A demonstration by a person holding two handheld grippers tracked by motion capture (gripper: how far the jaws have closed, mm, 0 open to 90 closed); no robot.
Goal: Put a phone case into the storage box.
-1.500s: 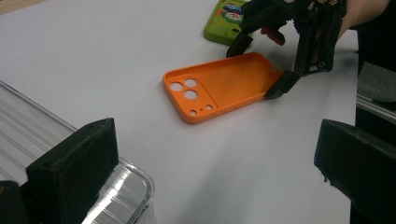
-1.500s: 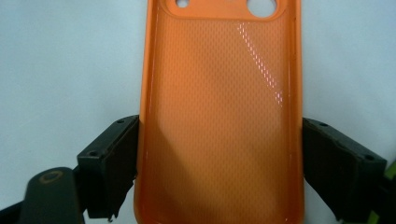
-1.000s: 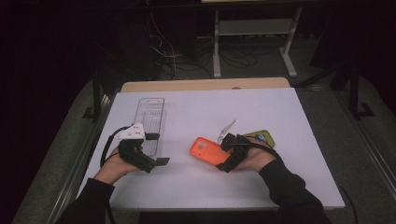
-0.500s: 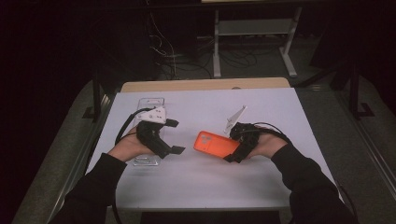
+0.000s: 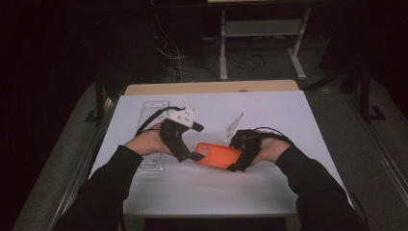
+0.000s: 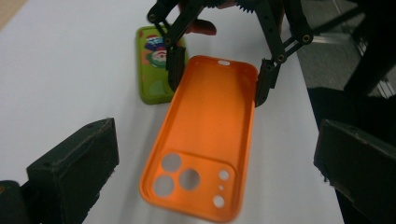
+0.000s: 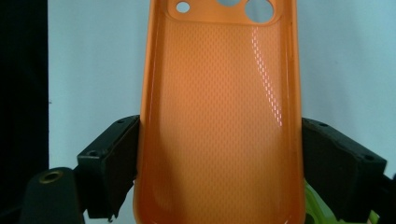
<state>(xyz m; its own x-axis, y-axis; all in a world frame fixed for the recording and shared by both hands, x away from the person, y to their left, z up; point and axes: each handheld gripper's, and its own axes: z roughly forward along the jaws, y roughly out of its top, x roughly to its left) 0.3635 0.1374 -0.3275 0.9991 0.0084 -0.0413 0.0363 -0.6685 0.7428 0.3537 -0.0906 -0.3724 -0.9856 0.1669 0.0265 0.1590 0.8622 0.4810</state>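
Orange silicone phone case (image 5: 217, 156), hollow side up, sits at the centre of the white table (image 5: 288, 110), held just above or on the surface; which, I cannot tell. The right gripper (image 5: 239, 155) clamps its plain end, one black jaw pressed on each long edge, as the right gripper view shows with the case (image 7: 219, 112) running away toward 12 o'clock. That side-to-side pinch looks meant to keep the case steady and present its free camera-cutout end to the other hand. The left gripper (image 5: 191, 155) arrives from 9 o'clock with its jaws spread wide and holding nothing; in the left gripper view they flank the cutout end of the case (image 6: 205, 140), probably lining up to take it. A green phone case (image 6: 156, 65) with a cartoon print lies on the table beyond, near the right gripper (image 6: 217, 74). A clear plastic tray (image 5: 153, 120) rests at about 10 o'clock, partly under the left forearm, and a pale upright stand (image 5: 235, 127) rises at about 1 o'clock.
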